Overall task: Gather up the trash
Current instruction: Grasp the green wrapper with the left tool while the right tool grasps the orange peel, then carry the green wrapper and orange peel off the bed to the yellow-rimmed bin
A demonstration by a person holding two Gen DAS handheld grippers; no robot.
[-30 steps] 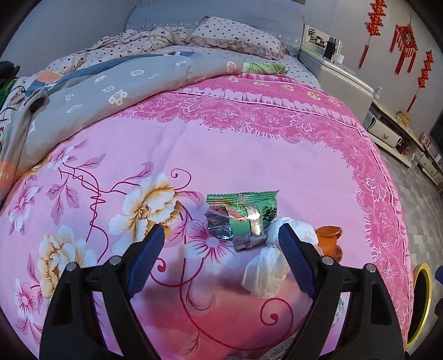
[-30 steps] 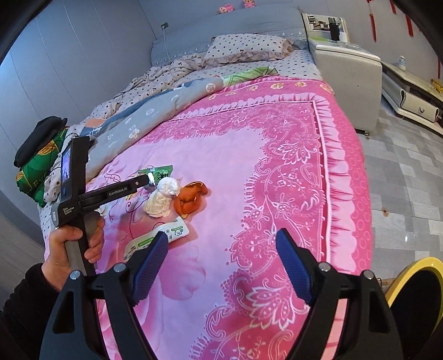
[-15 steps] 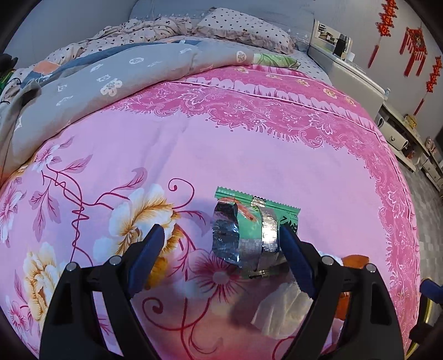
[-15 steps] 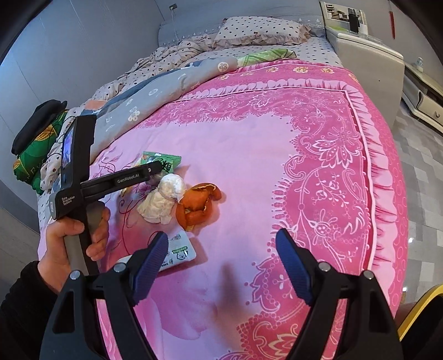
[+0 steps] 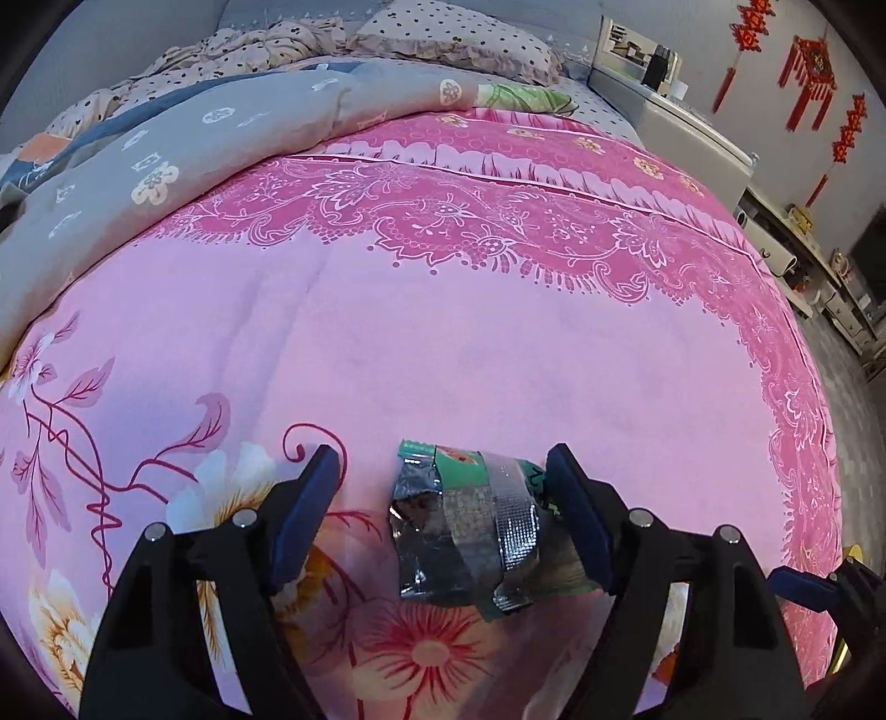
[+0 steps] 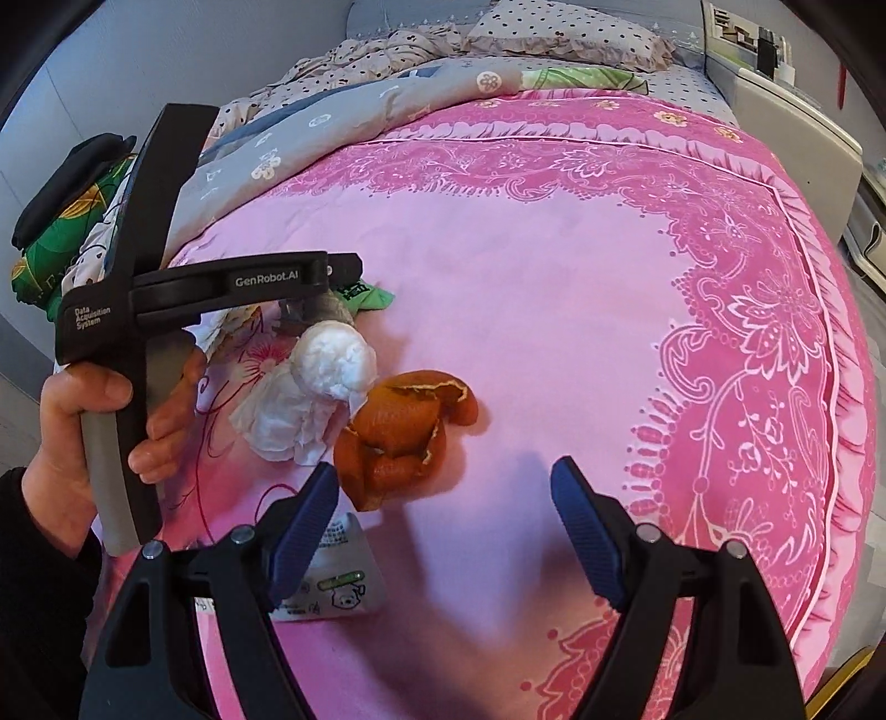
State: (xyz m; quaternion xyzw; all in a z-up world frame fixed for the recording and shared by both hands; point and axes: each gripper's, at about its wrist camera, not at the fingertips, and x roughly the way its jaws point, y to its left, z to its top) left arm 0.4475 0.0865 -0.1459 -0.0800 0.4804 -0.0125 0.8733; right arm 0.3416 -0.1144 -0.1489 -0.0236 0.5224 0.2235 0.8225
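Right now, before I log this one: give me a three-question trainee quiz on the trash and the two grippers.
1. True or false: the left gripper has the green foil wrapper between its closing jaws.
2. Which item lies nearest the right gripper? A) orange peel B) crumpled tissue C) polka-dot pillow
3. Fill in: all the trash lies on a ____ bedspread.

Key: 1 true; 2 A; 3 pink

A pink bedspread (image 5: 443, 343) carries magenta lace borders and cream flowers; the snack wrapper (image 5: 470, 531) is green and silver; the peel (image 6: 404, 437) orange; the tissue (image 6: 310, 399) white.
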